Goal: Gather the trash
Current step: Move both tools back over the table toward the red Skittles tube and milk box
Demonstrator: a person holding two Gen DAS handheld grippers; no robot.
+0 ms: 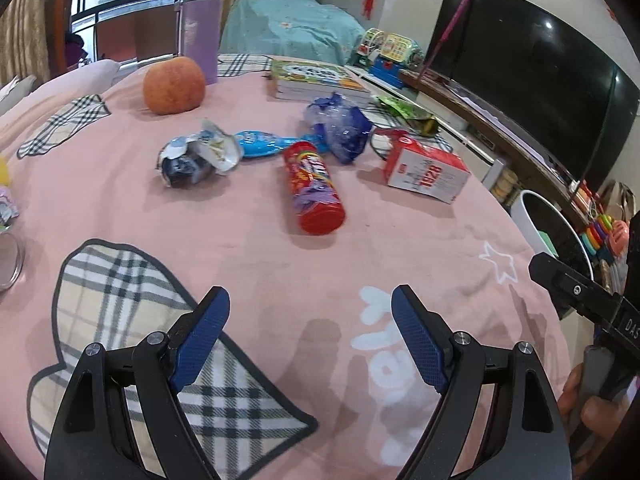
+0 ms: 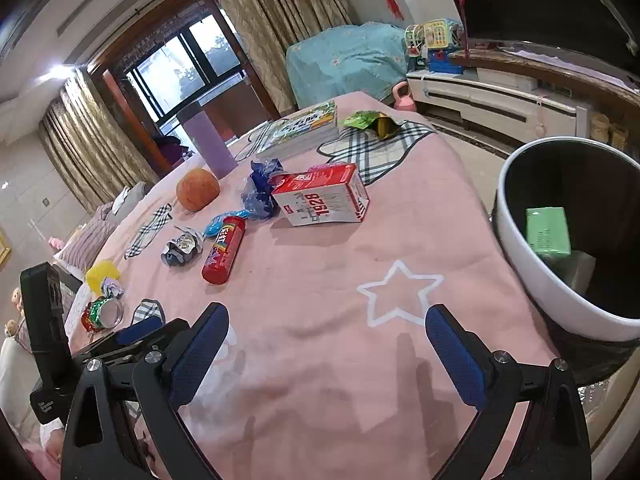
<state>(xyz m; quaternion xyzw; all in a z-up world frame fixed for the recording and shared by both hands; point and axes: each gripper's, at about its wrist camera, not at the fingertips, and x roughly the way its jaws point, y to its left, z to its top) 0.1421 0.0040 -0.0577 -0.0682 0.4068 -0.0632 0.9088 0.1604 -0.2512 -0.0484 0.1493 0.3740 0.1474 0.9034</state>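
Trash lies on the pink cloth: a red candy tube (image 1: 316, 188) (image 2: 224, 250), a red and white carton (image 1: 426, 170) (image 2: 322, 200), a crumpled blue bag (image 1: 340, 124) (image 2: 262, 188), a crumpled foil wrapper (image 1: 198, 158) (image 2: 182, 248), a light blue wrapper (image 1: 260, 144) and a green packet (image 1: 404, 114) (image 2: 368, 120). The white bin (image 2: 560, 280) (image 1: 548, 228) stands off the table's right edge with a green box (image 2: 548, 232) inside. My left gripper (image 1: 310, 308) is open and empty, short of the tube. My right gripper (image 2: 326, 332) is open and empty over the star print.
An orange fruit (image 1: 174, 86), a purple cup (image 1: 200, 32) and a stack of books (image 1: 320, 80) stand at the far side. A yellow item (image 2: 102, 274), foil scraps (image 2: 96, 312) and a round mirror (image 1: 8, 264) lie at the left. A TV (image 1: 532, 76) is at the right.
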